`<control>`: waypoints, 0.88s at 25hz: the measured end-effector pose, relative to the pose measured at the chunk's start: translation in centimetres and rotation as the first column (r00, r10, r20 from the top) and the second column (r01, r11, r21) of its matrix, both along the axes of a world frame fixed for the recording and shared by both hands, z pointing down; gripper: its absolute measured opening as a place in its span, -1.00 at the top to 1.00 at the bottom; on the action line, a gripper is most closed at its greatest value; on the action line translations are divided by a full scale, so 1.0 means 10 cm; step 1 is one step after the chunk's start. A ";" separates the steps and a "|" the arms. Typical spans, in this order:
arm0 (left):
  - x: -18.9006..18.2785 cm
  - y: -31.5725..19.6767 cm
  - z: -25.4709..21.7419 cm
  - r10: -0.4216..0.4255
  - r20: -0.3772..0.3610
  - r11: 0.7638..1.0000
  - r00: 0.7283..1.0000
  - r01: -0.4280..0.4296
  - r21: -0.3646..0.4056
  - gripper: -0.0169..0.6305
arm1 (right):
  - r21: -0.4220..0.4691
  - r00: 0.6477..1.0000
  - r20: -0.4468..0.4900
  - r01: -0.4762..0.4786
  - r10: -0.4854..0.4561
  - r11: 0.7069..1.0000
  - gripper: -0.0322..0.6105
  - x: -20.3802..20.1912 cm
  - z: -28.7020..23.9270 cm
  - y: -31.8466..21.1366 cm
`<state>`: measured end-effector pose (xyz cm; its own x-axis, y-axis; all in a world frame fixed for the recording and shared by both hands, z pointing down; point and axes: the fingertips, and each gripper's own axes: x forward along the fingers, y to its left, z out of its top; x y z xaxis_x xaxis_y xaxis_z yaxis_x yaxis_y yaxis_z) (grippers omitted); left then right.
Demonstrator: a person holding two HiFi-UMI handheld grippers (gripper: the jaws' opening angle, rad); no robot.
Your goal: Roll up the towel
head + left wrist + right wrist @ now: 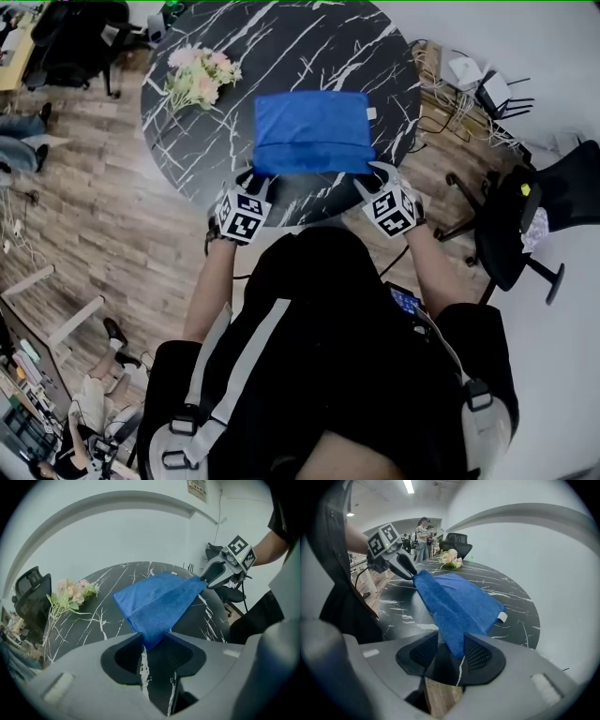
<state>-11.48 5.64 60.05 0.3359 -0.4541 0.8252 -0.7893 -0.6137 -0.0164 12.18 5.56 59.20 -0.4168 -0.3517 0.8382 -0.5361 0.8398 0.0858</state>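
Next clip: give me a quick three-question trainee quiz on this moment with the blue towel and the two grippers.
1. True or false: the towel is already rolled into a tube on the table.
2. What sits between the jaws of the left gripper? A: a towel corner; B: a flower stem; C: nothing.
3. What else lies on the table besides the towel?
Key: 1 false, it is folded, not rolled; 2 A; 3 a bunch of flowers.

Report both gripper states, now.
Left gripper: closed on one near corner of the towel.
Right gripper: closed on the towel's other near corner.
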 end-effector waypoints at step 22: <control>0.00 -0.06 0.24 0.059 0.070 0.996 0.996 -0.054 -0.077 0.67 | 0.014 0.998 -0.070 -0.003 0.004 1.000 0.70 0.09 0.24 -0.09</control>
<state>-11.44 5.07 62.40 0.2974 -0.3721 0.8793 -0.7516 -0.6592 -0.0247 13.05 4.66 61.63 -0.3563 -0.3644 0.8604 -0.5313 0.8365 0.1343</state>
